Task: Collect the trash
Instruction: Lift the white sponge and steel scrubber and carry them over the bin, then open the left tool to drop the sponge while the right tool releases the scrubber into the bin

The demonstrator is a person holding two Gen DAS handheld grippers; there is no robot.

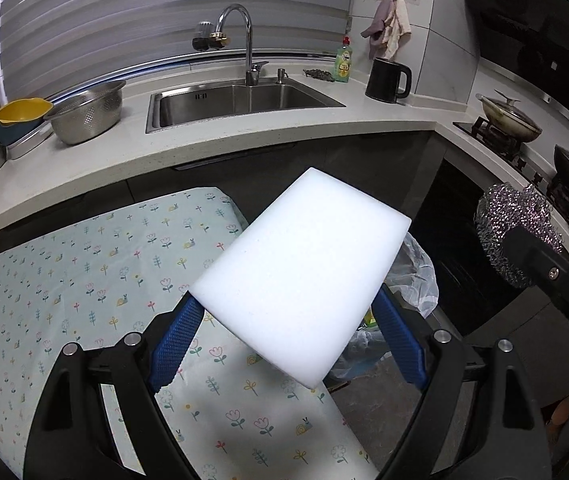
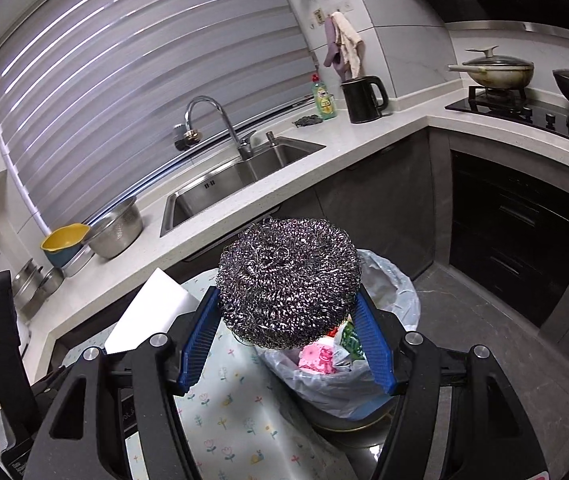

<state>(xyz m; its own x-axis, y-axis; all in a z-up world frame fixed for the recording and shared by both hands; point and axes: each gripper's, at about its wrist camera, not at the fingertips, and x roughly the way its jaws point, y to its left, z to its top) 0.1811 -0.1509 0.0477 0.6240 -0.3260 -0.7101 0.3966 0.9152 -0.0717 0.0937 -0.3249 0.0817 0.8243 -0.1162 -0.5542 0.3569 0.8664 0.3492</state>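
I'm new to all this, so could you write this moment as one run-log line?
left tongs: shut on white sponge | right tongs: shut on steel wool | trash bin: below, bag-lined, partly filled | step: neither dropped yet

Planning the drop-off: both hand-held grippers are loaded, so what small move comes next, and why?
Probably carry the right hand-held gripper slightly forward over the plastic-lined trash bin: its round steel-wool scourer already hangs at the bin's rim, nearer than the white foam sponge block.

Even indoor light, both views sharp; strong fisheye bending, dark vignette corners; white sponge (image 1: pixel 302 276) overexposed.
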